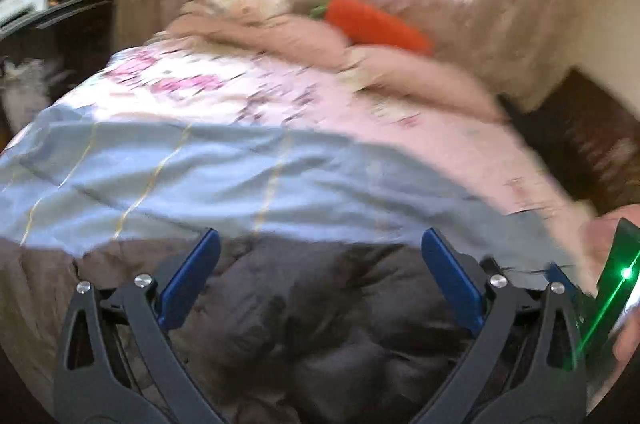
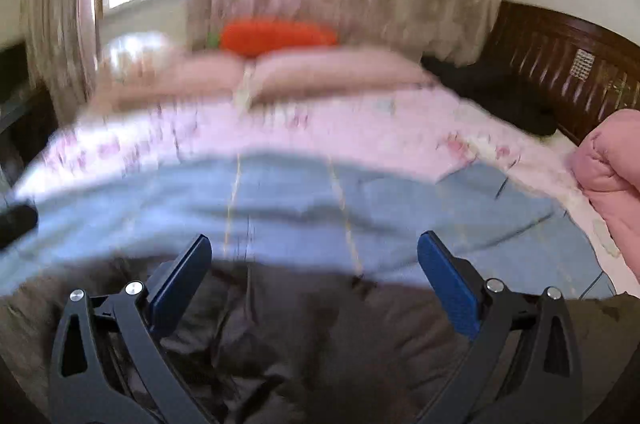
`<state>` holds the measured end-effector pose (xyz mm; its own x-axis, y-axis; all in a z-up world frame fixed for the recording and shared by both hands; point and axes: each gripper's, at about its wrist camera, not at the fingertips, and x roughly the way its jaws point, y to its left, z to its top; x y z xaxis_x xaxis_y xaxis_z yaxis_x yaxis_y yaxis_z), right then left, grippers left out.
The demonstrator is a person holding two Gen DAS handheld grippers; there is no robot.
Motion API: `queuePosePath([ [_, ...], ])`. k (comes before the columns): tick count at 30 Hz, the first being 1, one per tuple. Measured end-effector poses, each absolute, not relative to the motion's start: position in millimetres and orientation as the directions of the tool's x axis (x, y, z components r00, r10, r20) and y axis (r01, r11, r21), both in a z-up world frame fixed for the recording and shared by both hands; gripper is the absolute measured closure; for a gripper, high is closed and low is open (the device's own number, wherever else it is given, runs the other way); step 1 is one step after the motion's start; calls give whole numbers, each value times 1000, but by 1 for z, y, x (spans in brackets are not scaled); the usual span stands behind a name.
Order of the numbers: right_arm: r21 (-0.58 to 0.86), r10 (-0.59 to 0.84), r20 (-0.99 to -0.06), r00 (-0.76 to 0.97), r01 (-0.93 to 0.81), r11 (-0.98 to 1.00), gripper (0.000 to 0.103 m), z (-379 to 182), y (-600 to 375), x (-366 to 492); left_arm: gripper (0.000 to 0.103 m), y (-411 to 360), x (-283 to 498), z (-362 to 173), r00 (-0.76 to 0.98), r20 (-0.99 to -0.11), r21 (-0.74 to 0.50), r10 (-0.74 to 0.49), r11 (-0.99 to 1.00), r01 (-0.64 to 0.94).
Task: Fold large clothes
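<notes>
A dark grey padded garment [image 1: 320,312] lies crumpled on the near side of the bed, partly over a light blue cloth [image 1: 200,176] with thin yellow stripes. My left gripper [image 1: 320,244] hangs open just above the garment's far edge, nothing between its blue pads. In the right wrist view the same dark garment [image 2: 312,336] fills the bottom and the blue cloth [image 2: 320,204] lies beyond it. My right gripper [image 2: 314,244] is open over the garment's edge, holding nothing. Both views are motion-blurred.
A pink floral bedsheet [image 1: 320,96] covers the bed, with pink pillows and an orange carrot plush [image 1: 376,22] near the window. A pink quilt [image 2: 612,168] is bunched at right. A dark wooden headboard [image 2: 560,64] stands at right. A hand with a green-lit device [image 1: 616,280] shows at the right edge.
</notes>
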<state>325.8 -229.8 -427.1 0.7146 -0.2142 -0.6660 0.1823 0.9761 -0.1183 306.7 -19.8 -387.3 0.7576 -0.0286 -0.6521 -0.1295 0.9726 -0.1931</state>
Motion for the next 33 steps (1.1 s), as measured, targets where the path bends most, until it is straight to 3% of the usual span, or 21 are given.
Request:
queuePosePath([
  [1, -146, -243, -699, 673, 198, 969, 1, -444, -233, 331, 2, -22, 321, -423, 694, -719, -123, 36, 976, -178],
  [2, -55, -174, -718, 674, 194, 979, 1, -458, -249, 332, 2, -18, 331, -455, 637, -769, -94, 44, 979, -181],
  [3, 37, -113, -722, 683, 201, 979, 1, -460, -264, 332, 2, -3, 331, -474, 659, -751, -189, -45, 971, -149],
  [5, 73, -70, -721, 689, 177, 981, 1, -465, -269, 332, 2, 13, 335, -480, 684, -720, -284, -113, 948, -142],
  [8, 54, -75, -733, 676, 168, 984, 1, -458, -266, 331, 2, 6, 343, -474, 663, -744, -233, -85, 963, -138],
  [11, -39, -152, -716, 682, 178, 983, 1, -419, -253, 303, 2, 2, 313, -422, 665, -746, -150, -22, 979, -136],
  [14, 17, -46, -674, 737, 78, 997, 1, -396, -239, 245, 2, -7, 246, -394, 688, -723, -147, -60, 987, -68],
  [16, -50, -66, -743, 666, 43, 998, 1, -419, -222, 227, 2, -17, 227, -426, 611, -791, -66, -17, 996, -58],
  [18, -68, -84, -845, 528, 49, 996, 1, -481, -215, 222, 2, -15, 224, -479, 512, -859, -8, 24, 998, -60],
  [19, -97, -113, -820, 560, 60, 994, 1, -492, -210, 215, 2, -10, 217, -499, 530, -848, -46, -14, 998, -48],
  [21, -134, -159, -810, 564, 86, 987, 1, -478, -202, 212, 2, -12, 221, -486, 509, -861, -29, 3, 998, -54],
  [25, 32, -83, -773, 629, 169, 985, 1, -443, -213, 175, 2, -3, 196, -440, 579, -809, -139, -99, 990, -25],
  [28, -92, -143, -862, 487, 127, 988, 1, -499, -204, 169, 2, -2, 188, -480, 449, -892, -65, -60, 998, 4],
  [30, -108, -165, -862, 479, 144, 984, 1, -487, -203, 169, 2, -6, 180, -484, 460, -887, -19, -44, 998, 58],
  [32, -8, -117, -819, 562, 192, 981, 1, -457, -207, 161, 2, 6, 169, -450, 536, -834, -124, -130, 991, 47],
  [33, -25, -142, -785, 603, 198, 980, 1, -457, -203, 155, 2, 14, 161, -449, 573, -804, -167, -158, 985, 37],
])
